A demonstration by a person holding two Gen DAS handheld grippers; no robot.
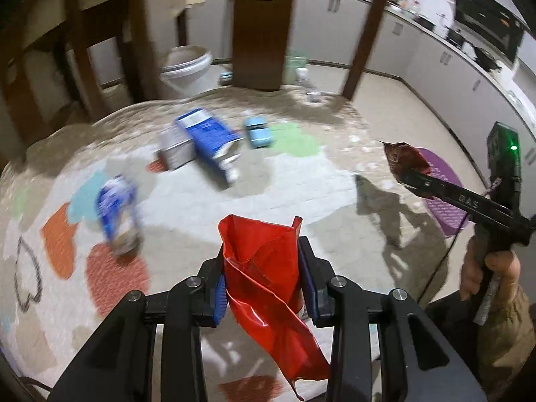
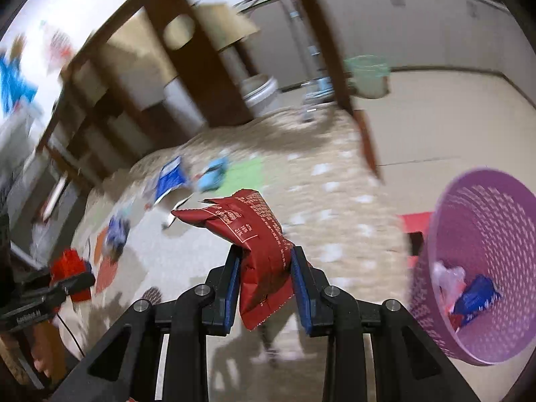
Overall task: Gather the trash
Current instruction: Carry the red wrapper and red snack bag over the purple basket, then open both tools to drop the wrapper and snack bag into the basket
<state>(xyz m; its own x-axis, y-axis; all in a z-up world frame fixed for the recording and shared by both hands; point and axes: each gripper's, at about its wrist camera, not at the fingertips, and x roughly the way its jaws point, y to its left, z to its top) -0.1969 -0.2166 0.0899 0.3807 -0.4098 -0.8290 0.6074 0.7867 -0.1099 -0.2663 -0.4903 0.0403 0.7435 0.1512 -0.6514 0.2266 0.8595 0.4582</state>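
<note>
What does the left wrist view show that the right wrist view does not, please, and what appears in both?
Only the left wrist view shows the glossy red wrapper up close, clamped in the left gripper, and the white bucket's open rim clearly.

Only the right wrist view shows inside the purple basket, where a blue wrapper and clear plastic lie, plus the printed text on the dark red snack bag pinched by the right gripper.

Both show the patterned rug, the blue carton on it, the wooden table legs and both held wrappers.
</note>
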